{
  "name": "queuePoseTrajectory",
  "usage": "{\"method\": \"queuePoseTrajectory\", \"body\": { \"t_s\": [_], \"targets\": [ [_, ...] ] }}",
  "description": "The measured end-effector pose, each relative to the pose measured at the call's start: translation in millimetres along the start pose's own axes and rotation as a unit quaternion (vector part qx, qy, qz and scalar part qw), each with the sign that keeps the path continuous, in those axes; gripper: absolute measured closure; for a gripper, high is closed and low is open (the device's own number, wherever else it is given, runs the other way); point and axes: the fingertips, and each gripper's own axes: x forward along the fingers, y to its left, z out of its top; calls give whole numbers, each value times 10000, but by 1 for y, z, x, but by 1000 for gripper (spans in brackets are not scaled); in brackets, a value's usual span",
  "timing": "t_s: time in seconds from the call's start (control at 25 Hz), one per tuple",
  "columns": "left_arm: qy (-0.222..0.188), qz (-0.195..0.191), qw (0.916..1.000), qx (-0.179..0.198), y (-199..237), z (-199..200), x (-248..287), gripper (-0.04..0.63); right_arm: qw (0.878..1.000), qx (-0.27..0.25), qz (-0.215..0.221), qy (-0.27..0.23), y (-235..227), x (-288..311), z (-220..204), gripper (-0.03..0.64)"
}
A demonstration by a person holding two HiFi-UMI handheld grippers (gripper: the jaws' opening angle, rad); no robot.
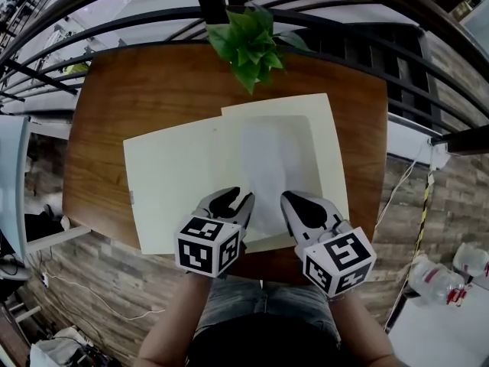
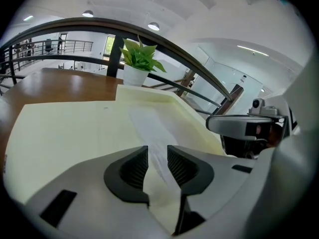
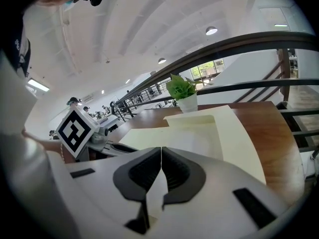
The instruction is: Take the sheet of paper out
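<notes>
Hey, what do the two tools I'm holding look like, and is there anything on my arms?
The left tool and the right tool match: rounded light grey bodies, each with two black ribbed jaw pads. Each carries a white marker cube printed with black square patterns. No cables show. No sleeves are in view on the forearms.

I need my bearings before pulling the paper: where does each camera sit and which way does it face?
Head view: on the person's head, looking steeply down at the table, open folder and sheet of paper; left gripper, right gripper and arms show.
Left gripper view: on the left gripper, looking along its parted jaws over the folder toward the plant; right gripper at right.
Right gripper view: on the right gripper, jaws together, facing the plant; left gripper's marker cube at left.
Shared: every view shows folder and plant.
</notes>
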Motion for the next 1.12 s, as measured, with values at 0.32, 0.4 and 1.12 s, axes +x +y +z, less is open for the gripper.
{"method": "queuePoseTrajectory", "body": {
  "t_s": [0.32,0.4,1.12],
  "targets": [
    [245,30,9997,-23,5,2,21,486,9996,271,15,-51,-4,7,1,589],
    [301,15,9995,-24,5,2,27,487,9997,238,34,-53,-4,9,2,589],
    [455,411,9979,217,11,-1,49,494,9996,93,234,-151,-5,13,3,589]
  ]
}}
